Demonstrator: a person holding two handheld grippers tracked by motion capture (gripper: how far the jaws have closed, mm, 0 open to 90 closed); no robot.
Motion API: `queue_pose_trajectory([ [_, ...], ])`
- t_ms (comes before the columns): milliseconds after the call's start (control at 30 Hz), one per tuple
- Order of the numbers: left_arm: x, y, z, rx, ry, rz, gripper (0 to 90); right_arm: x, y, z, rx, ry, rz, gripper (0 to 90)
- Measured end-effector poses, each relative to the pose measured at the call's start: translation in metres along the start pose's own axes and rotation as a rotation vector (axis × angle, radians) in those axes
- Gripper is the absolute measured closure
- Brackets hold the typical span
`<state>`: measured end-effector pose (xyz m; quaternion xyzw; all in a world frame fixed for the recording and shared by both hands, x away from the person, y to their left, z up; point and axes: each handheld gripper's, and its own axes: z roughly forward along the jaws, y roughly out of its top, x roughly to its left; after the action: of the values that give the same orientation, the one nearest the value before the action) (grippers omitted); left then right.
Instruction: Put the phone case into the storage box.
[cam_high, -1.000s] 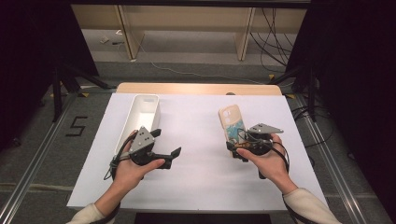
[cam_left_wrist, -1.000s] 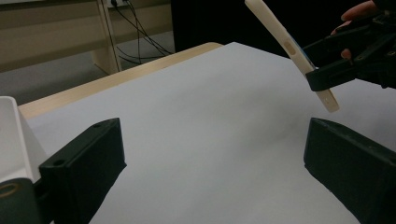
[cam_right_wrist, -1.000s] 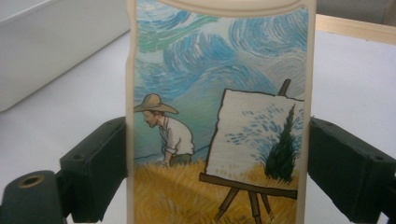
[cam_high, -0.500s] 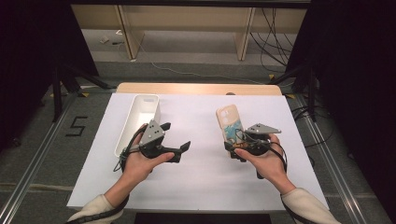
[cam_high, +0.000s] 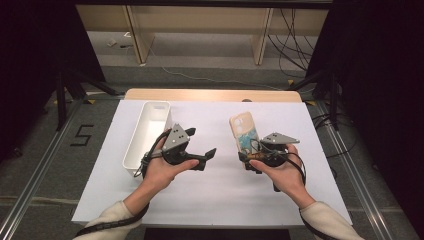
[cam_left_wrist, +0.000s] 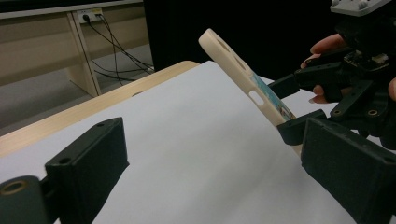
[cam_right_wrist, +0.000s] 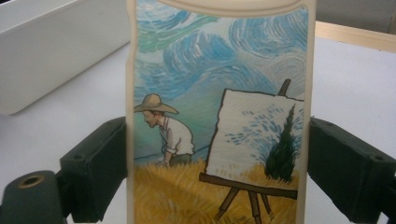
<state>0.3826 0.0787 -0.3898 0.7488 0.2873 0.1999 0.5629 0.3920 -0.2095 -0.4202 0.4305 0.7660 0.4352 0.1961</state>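
White paper is covering the wooden table, with dark floor and pale shelving legs lying beyond its far edge. Near the middle of that sheet, the right gripper is clamping a cream phone case by its two long edges, its jaws pressing on either side. The case is standing tilted, its lower end in the jaws and its camera cut-out end rising away from the person. Its printed side, a painter in a straw hat beside an easel under swirling blue sky, is facing the right gripper view. Left of the case, well apart from it, the left gripper is hovering with its jaws spread wide and pointing toward the case, nothing between them. Left of that gripper, a white rectangular bin is sitting on the paper.
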Motion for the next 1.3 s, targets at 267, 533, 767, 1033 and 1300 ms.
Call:
queue_pose_trajectory([
  [267,-0.002,0.008,0.011,-0.008,-0.014,-0.001,8.0,0.002,0.000,0.000,-0.006,0.011,-0.009,12.1],
  [533,-0.001,0.016,0.017,-0.019,-0.024,-0.003,9.5,0.005,-0.001,0.001,-0.012,0.030,-0.044,12.1],
  [767,0.003,0.020,0.023,-0.005,-0.033,-0.028,13.3,0.008,-0.002,0.002,-0.011,0.061,-0.077,12.1],
  [1033,0.005,0.025,0.031,0.015,-0.054,-0.050,15.1,0.012,-0.003,0.004,-0.009,0.087,-0.124,12.1],
  [1300,0.004,0.032,0.039,0.018,-0.066,-0.067,16.0,0.015,-0.004,0.005,-0.013,0.108,-0.155,12.1],
])
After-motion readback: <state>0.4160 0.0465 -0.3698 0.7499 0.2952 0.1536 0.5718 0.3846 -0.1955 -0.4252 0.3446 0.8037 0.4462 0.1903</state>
